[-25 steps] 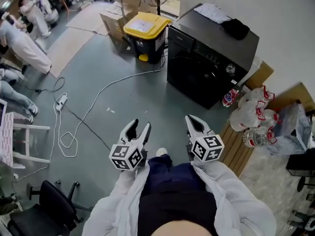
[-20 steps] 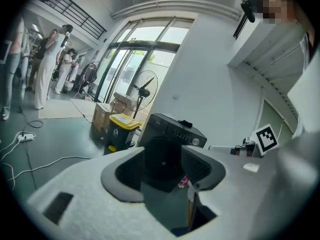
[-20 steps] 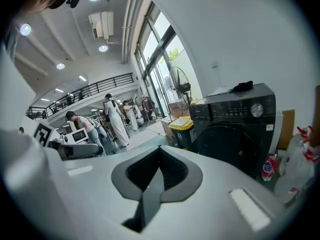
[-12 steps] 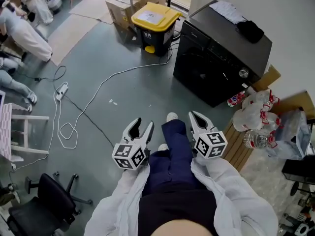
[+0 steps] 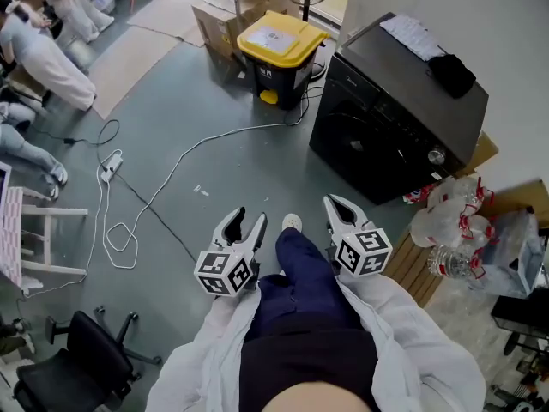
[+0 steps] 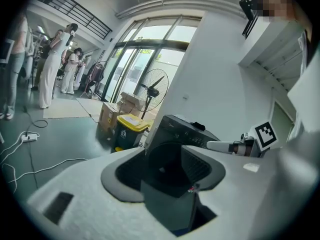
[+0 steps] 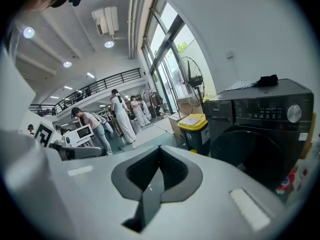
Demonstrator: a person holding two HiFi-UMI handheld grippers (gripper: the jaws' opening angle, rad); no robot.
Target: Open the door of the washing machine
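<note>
The black washing machine [image 5: 399, 114] stands against the wall at the upper right, its round dark door [image 5: 360, 144] closed. It also shows in the left gripper view [image 6: 187, 129] and in the right gripper view [image 7: 260, 129], still some way off. Both grippers are held low in front of the person's legs. My left gripper [image 5: 244, 223] is open with nothing between its jaws [image 6: 167, 166]. My right gripper [image 5: 337, 207] is shut and holds nothing [image 7: 157, 169]. A black cloth [image 5: 452, 74] and papers [image 5: 412, 34] lie on the machine's top.
A yellow-lidded bin [image 5: 281, 45] stands left of the machine, with cardboard boxes behind it. A white cable [image 5: 171, 174] and a power strip [image 5: 110, 168] lie on the grey floor. Plastic bags and bottles [image 5: 446, 221] sit right of the machine. An office chair [image 5: 77, 359] is at lower left. People stand far left.
The person has stepped toward the washing machine, so it and the bin sit nearer in view. Both grippers keep the same pose and jaw state.
</note>
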